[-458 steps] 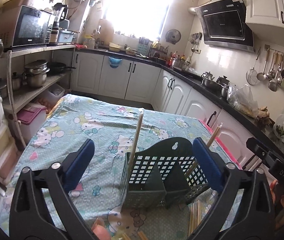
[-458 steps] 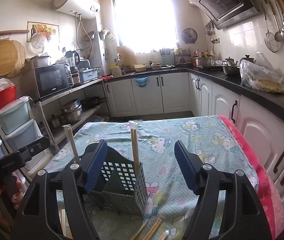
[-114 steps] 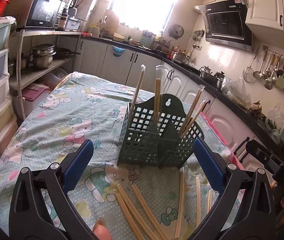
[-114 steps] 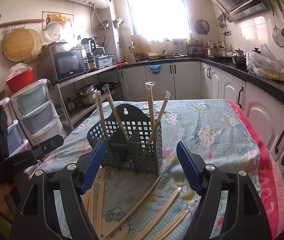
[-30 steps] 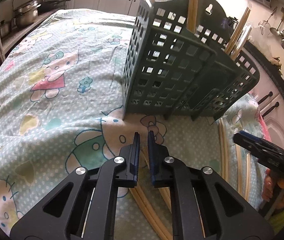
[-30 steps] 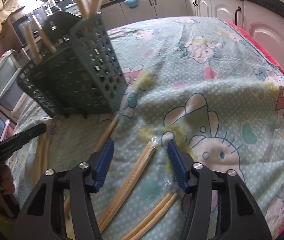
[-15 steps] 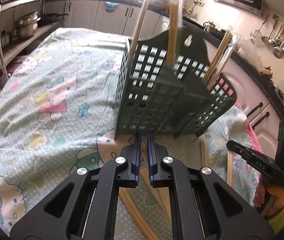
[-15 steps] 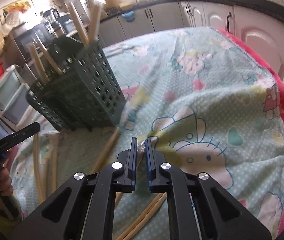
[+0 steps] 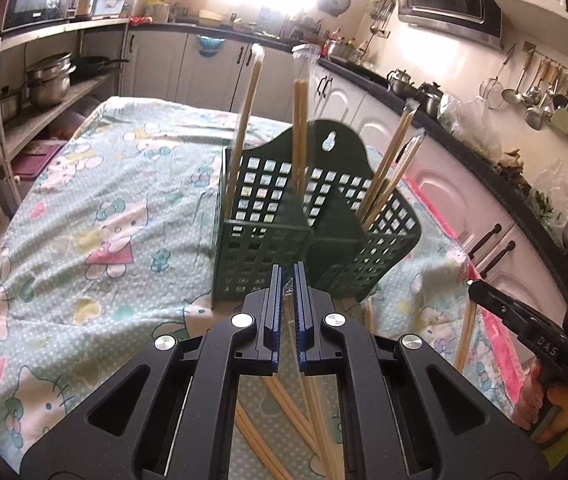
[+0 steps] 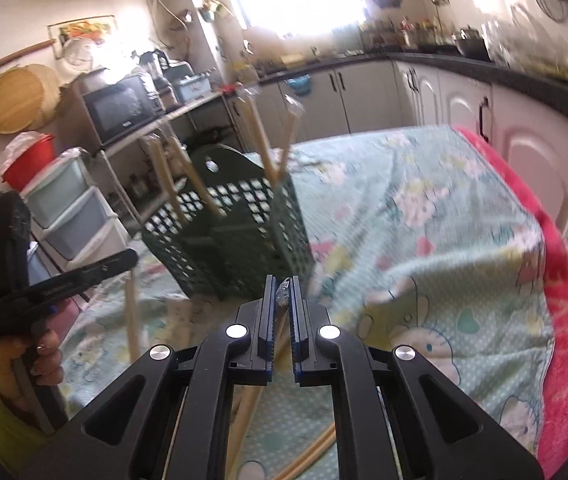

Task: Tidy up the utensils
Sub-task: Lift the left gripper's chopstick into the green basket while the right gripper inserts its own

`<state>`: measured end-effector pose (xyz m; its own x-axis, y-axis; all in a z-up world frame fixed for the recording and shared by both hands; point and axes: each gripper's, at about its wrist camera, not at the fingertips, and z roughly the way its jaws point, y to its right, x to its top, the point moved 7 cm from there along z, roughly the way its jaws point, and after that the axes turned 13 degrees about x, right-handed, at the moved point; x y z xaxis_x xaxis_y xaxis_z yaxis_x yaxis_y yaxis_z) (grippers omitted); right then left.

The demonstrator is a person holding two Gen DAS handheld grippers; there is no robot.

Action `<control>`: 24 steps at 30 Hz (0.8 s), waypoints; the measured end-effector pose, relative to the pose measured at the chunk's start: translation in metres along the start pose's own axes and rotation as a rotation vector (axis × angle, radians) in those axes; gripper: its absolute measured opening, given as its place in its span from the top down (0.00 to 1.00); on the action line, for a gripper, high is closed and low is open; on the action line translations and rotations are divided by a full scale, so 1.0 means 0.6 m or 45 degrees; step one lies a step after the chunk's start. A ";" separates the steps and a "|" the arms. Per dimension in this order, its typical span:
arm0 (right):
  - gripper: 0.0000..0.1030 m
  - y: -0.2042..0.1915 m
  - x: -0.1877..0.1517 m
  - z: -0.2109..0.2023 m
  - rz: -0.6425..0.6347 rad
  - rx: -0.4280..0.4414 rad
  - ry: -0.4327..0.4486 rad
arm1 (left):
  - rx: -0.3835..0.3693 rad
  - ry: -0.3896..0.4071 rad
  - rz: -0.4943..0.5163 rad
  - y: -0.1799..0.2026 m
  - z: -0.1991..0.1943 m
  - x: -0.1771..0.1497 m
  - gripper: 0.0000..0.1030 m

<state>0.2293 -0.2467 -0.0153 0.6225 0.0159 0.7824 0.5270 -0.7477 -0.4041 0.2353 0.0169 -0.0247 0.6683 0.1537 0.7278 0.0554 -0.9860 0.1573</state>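
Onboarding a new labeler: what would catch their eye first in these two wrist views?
First the dark green slotted utensil basket, mid-table on the cartoon-print tablecloth, with wrapped chopstick pairs sticking up from its compartments. Next, both claws shut in the foreground: the right claw pinches a wrapped chopstick pair by its end, the left claw likewise. More pairs lie loose on the cloth below.

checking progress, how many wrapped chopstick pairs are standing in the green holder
4: one at the green holder's left end, one at the middle, two leaning together on the right. None looks hidden.
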 end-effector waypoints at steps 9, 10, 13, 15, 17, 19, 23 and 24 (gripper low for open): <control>0.94 -0.059 0.031 -0.021 -0.102 0.051 0.061 | -0.014 0.054 0.004 0.006 -0.032 0.016 0.97; 0.94 -0.065 0.034 -0.022 -0.113 0.057 0.065 | -0.014 0.060 0.003 0.005 -0.036 0.018 0.97; 0.94 -0.079 0.046 -0.027 -0.142 0.067 0.084 | -0.014 0.077 0.003 0.004 -0.044 0.026 0.97; 0.94 -0.088 0.053 -0.030 -0.161 0.069 0.097 | -0.015 0.086 -0.003 0.002 -0.048 0.030 0.97; 0.94 -0.096 0.061 -0.033 -0.179 0.071 0.112 | -0.016 0.099 -0.007 0.001 -0.053 0.037 0.97; 0.94 -0.106 0.071 -0.035 -0.201 0.071 0.127 | -0.021 0.114 -0.009 0.001 -0.060 0.045 0.97; 0.94 -0.124 0.089 -0.042 -0.244 0.066 0.166 | -0.025 0.149 -0.008 0.003 -0.073 0.059 0.97; 0.94 -0.128 0.094 -0.044 -0.255 0.068 0.176 | -0.027 0.161 -0.007 0.004 -0.078 0.065 0.97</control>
<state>0.2086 -0.2058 0.0723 0.4195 0.0665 0.9053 0.6639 -0.7026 -0.2560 0.2270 0.0238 0.0351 0.5691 0.1676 0.8050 0.0423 -0.9837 0.1749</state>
